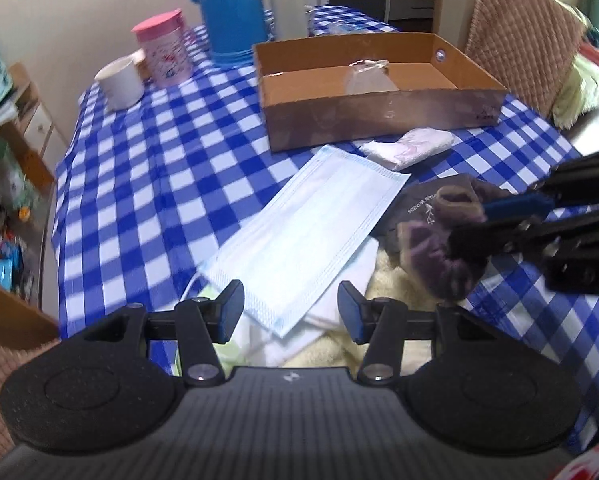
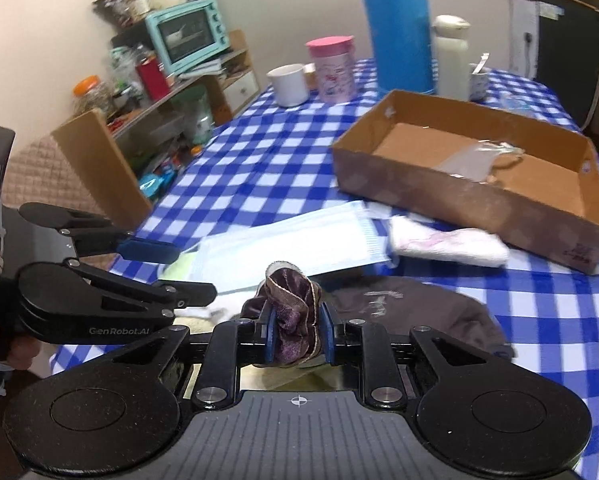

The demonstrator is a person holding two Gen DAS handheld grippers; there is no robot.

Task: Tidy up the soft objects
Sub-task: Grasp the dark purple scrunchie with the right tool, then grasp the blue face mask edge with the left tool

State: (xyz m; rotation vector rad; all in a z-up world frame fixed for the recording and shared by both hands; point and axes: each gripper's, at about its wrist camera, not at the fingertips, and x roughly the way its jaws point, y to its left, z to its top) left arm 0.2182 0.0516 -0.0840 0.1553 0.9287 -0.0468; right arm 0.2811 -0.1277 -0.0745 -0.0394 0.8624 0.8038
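Pinching a purple velvet scrunchie between its 2 blue pads, the right gripper is holding it just above the dark cloth. Left gripper is hovering with fingers spread wide, gripping nothing, over the near end of the blue face mask. Mask is lying on folded towels. A white-pink cloth is sitting just beside the cardboard box on the checkered table.
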